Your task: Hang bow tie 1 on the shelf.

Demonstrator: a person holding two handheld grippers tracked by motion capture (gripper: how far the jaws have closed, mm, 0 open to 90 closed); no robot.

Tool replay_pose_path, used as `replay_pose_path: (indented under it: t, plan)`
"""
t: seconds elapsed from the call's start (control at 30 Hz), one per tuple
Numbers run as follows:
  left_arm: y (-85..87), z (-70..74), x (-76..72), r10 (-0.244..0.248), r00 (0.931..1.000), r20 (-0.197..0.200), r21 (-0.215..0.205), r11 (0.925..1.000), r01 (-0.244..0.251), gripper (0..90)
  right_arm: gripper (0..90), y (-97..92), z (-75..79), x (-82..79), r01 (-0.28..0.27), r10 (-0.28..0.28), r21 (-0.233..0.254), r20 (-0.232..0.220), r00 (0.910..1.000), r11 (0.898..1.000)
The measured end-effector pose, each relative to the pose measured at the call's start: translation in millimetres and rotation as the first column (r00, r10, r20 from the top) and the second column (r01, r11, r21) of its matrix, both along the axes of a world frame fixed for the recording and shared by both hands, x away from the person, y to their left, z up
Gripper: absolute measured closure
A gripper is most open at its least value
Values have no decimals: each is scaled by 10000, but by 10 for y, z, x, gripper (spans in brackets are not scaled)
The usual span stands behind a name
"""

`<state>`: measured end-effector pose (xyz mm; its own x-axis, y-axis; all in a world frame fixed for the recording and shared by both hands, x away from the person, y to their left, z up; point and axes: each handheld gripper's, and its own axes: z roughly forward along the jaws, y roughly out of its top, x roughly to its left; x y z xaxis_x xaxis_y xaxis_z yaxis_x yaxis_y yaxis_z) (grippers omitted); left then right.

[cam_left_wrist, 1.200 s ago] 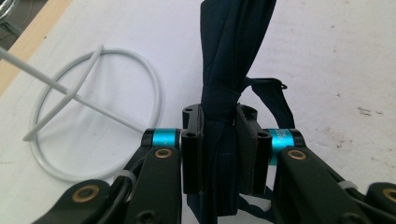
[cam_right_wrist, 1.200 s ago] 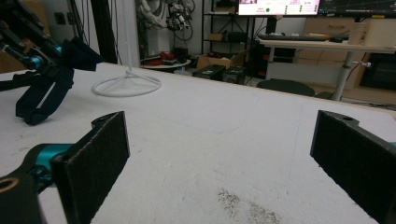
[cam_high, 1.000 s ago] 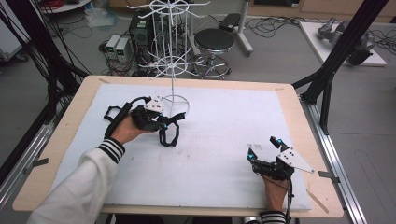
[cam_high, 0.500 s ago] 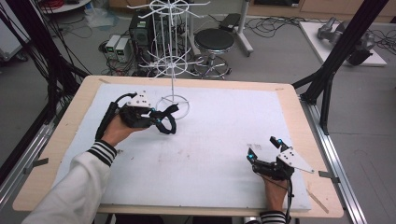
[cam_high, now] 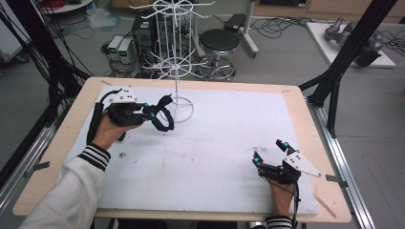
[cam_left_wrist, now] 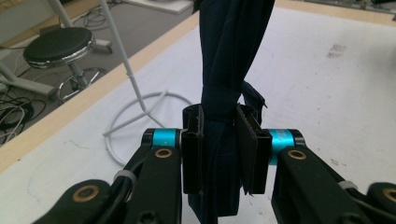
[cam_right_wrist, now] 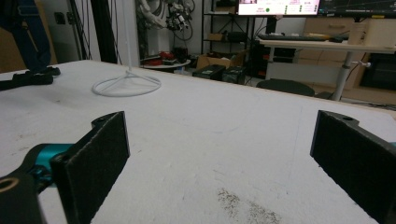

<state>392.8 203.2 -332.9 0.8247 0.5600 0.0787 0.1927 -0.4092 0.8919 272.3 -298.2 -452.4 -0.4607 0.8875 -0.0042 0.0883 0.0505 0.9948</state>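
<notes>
Left tool (cam_high: 154,113): its two black jaws are pinched on a dark navy fabric strap (cam_left_wrist: 227,70), which rises between the pads in the left gripper view.
Strap's place: lifted off the worktop near the far left corner, looping just beside the stand's ring base in the high view (cam_high: 162,113).
Left hand (cam_high: 107,131): wrapped around the tool's grip, a white sleeve with a striped cuff (cam_high: 93,156) behind it.
Right tool (cam_high: 270,156): jaws spread wide with nothing between them, low over the worktop near the near right corner.
White wire display stand (cam_high: 177,52): upright at the far edge, left of centre, its round base (cam_high: 182,109) flat on the surface.
Worktop (cam_high: 224,129): a white sheet on a pale wooden board, lightly smudged.
Black round stool (cam_high: 218,41): on the floor beyond the far edge.
</notes>
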Motion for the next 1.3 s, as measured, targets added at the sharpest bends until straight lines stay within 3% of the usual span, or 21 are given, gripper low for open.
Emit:
replay_pose_path:
  t: [0.2, 0.5, 0.8, 1.3]
  plan:
    - [126, 131, 5, 335, 9991, 263, -459, 9984, -323, 733, 39, 1, 1, -1, 3, -3, 8, -24, 10000, 10000]
    - [223, 242, 24, 543, 9974, 464, -827, 9953, -503, 732, 39, 2, 1, 0, 2, -2, -2, -18, 10000, 10000]
    - [266, 387, 91, 692, 9953, 673, -961, 9934, -625, 733, 39, 1, 1, -1, 8, -8, 14, -30, 10000, 10000]
    - [276, 515, 229, 866, 9940, 675, -1148, 9903, -784, 733, 39, 0, 0, 1, 9, -9, 13, -9, 10000, 10000]
